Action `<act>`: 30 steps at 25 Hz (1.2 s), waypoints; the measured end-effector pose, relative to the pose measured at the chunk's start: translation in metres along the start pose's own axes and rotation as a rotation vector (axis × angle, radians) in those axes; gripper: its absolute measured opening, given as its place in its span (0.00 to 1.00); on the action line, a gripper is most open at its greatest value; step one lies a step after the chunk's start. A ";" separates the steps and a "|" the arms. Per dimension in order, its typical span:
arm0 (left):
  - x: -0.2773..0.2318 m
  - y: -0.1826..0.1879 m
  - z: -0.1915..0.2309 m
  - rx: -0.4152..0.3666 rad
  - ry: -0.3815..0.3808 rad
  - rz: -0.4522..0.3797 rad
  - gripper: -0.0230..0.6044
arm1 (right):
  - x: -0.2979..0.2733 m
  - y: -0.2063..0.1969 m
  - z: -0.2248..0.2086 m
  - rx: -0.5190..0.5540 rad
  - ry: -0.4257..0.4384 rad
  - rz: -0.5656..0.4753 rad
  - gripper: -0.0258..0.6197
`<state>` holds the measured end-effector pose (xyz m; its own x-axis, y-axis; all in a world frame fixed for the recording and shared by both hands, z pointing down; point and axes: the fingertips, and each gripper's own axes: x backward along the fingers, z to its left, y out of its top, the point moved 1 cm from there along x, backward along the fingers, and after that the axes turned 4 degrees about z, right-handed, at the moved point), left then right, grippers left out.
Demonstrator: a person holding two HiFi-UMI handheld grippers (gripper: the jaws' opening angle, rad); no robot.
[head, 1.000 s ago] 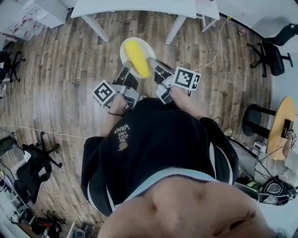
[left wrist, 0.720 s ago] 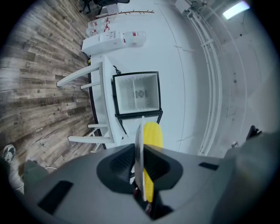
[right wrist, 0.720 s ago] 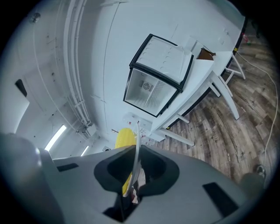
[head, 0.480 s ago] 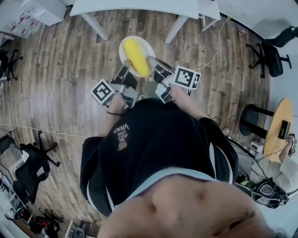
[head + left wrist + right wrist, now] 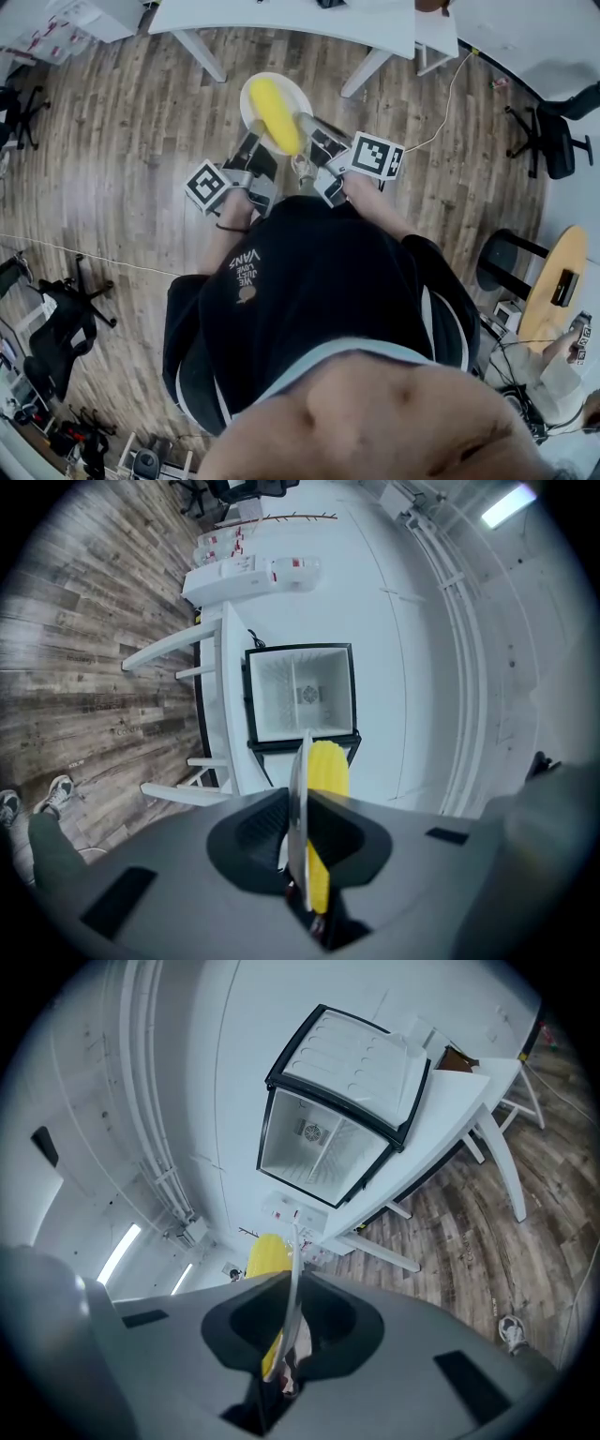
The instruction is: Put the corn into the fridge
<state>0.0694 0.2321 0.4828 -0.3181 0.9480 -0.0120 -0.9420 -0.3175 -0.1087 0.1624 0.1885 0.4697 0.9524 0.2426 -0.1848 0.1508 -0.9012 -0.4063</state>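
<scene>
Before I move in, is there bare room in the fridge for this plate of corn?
Yes: the fridge stands open, and both compartments, either side of its shelf, look bare. The white table around it is tighter: a brown thing sits by the door.

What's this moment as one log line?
left gripper, right gripper: shut on plate | corn: on plate | fridge: open

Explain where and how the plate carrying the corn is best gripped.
Pinch the plate by its thin rim, level, from the near side, left gripper and right gripper apart: the corn lies loose on top, so two edge grips likely keep it flat.
</scene>
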 end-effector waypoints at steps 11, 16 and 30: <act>-0.056 0.044 0.001 0.005 -0.005 -0.066 0.11 | -0.044 0.063 -0.016 0.029 0.034 0.060 0.09; -0.076 0.061 0.004 0.006 0.004 -0.097 0.11 | -0.062 0.085 -0.024 0.032 0.051 0.089 0.09; -0.124 0.094 0.011 0.029 0.007 -0.185 0.11 | -0.098 0.138 -0.045 0.047 0.077 0.168 0.09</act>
<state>0.0194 0.0848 0.4847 -0.1380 0.9904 -0.0016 -0.9871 -0.1377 -0.0813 0.1016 0.0247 0.4718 0.9808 0.0599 -0.1855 -0.0233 -0.9087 -0.4167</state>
